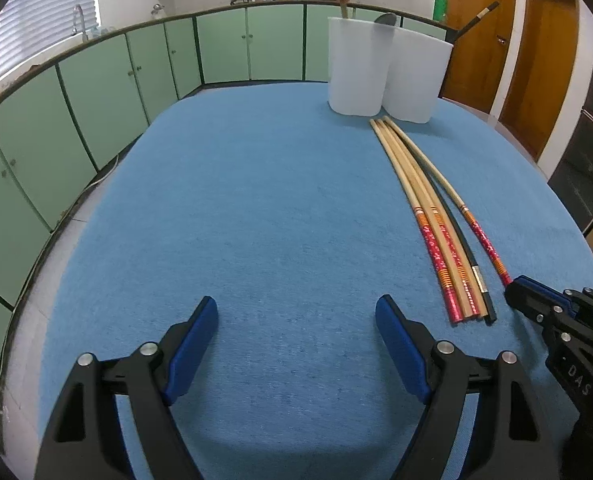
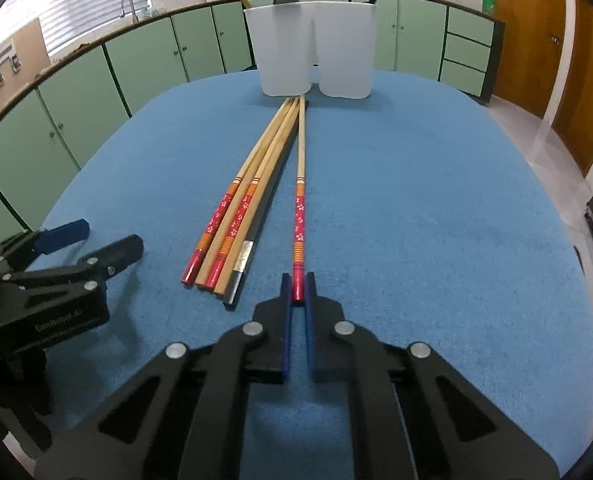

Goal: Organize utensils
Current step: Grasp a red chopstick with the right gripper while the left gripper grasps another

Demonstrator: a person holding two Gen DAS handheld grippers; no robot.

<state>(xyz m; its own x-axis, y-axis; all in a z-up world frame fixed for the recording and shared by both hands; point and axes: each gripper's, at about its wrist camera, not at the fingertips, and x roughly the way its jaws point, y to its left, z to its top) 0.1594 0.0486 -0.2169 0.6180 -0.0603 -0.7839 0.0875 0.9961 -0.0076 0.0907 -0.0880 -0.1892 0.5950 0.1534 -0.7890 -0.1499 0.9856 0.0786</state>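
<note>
We see the right gripper closed on the red end of a single chopstick, which lies on the blue bench pointing to 12 o'clock, toward the two white holders. The other chopsticks lie just beside, at 10 o'clock. The left gripper is wide open and empty.

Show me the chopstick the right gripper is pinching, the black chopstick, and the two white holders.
Pinched chopstick (image 2: 299, 216), right wrist view, on its red flowered band.
Black chopstick (image 1: 481, 276), left wrist view, on its silver band near the end.
White holders (image 2: 284, 56), right wrist view, on the left holder's front wall.
</note>
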